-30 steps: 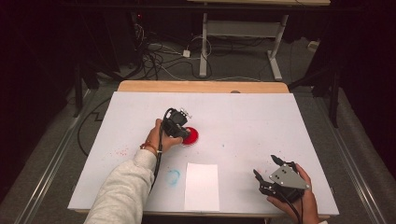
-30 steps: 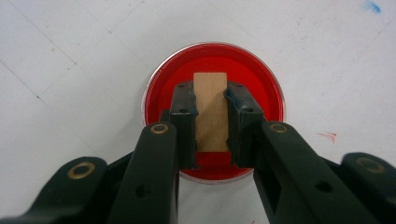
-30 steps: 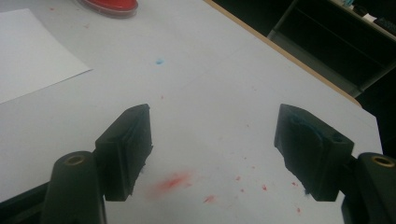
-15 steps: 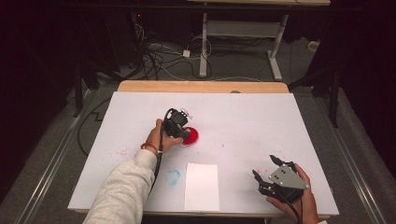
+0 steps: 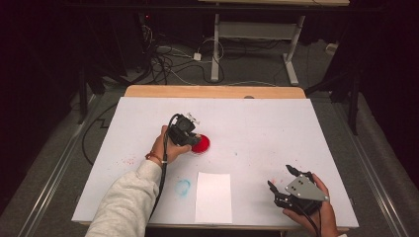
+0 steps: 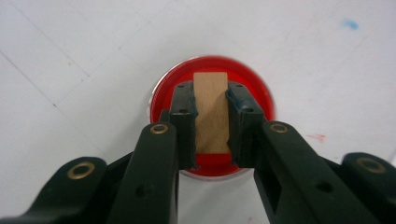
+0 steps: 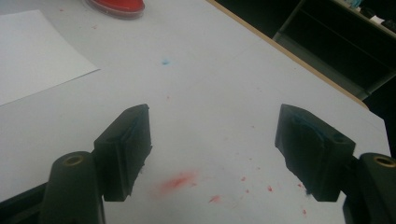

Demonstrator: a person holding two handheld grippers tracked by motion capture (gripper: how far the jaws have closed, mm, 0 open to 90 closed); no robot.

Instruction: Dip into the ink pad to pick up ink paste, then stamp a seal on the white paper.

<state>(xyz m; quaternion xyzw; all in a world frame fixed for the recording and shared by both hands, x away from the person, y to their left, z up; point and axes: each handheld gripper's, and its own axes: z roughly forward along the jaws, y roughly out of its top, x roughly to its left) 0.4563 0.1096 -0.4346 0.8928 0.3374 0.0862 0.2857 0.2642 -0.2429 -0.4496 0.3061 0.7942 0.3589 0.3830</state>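
Two risks are judged from this position. A small pale wooden block [image 6: 211, 112] is clamped between the jaws of the left gripper [image 6: 211, 122] and is held over, perhaps dipped into, a shallow round dish of red paint [image 6: 254, 88] near the middle of the white-covered desk [image 5: 276, 123]; whether the block's lower face is touching the paint cannot be told from above. If the block is lifted at a tilt, the dish could be dragged or tipped, since it is light and unrestrained. Drips could also be shed across the desk on the way to the white rectangular sheet of paper [image 5: 213, 196], which lies at the near edge, just beside a faint blue smudge [image 5: 183, 187].

Open room is plentiful: the far half and the right side of the desk are bare. The right gripper [image 5: 284, 183] is held with its jaws spread wide and nothing between them, near the near right corner, well apart from dish and sheet, so no collision is expected there.
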